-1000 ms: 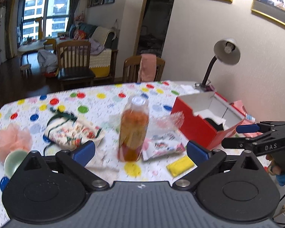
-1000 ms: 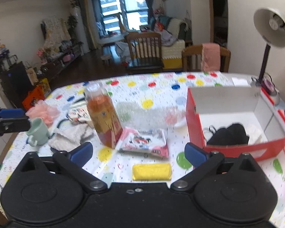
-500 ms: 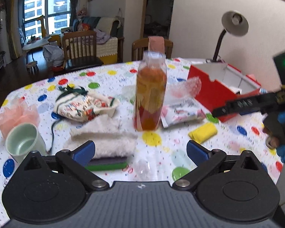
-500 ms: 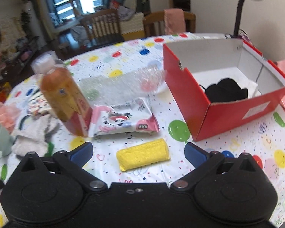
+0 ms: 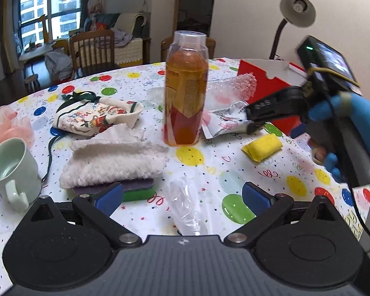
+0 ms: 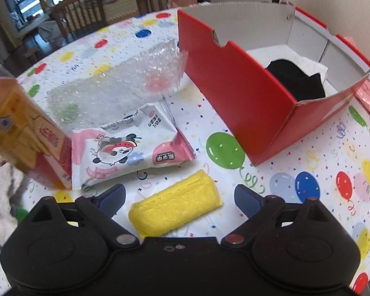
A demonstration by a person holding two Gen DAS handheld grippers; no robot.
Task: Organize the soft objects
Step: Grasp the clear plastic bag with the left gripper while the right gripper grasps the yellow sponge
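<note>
A yellow rolled cloth (image 6: pixel 175 209) lies on the balloon-print tablecloth, right between the fingers of my right gripper (image 6: pixel 180 196). Its jaws are closing, with both pads clear of the cloth. Beyond it stands a red box (image 6: pixel 234 86) with a black cloth (image 6: pixel 296 81) inside. My left gripper (image 5: pixel 182 197) stands open over a crumpled clear plastic bag (image 5: pixel 185 207), touching nothing. A white fluffy towel (image 5: pixel 116 160) rests on a purple-and-green sponge (image 5: pixel 135 190) by the left finger. The left wrist view shows the right gripper (image 5: pixel 252 120), in a blue-gloved hand (image 5: pixel 345 108), above the yellow cloth (image 5: pixel 262 146).
An orange drink bottle (image 5: pixel 185 93) stands mid-table beside a wipes pack (image 6: pixel 128 148) and bubble wrap (image 6: pixel 116 83). A printed drawstring pouch (image 5: pixel 96 118), a pale green mug (image 5: pixel 9 167) and pink mesh (image 5: pixel 9 125) lie at the left. A desk lamp (image 5: pixel 297 12) stands behind the box.
Both grippers have come down toward the table. The right one tipped downward and closed in on the yellow cloth, which now lies between its fingers. The left one now hovers over the clear plastic.
</note>
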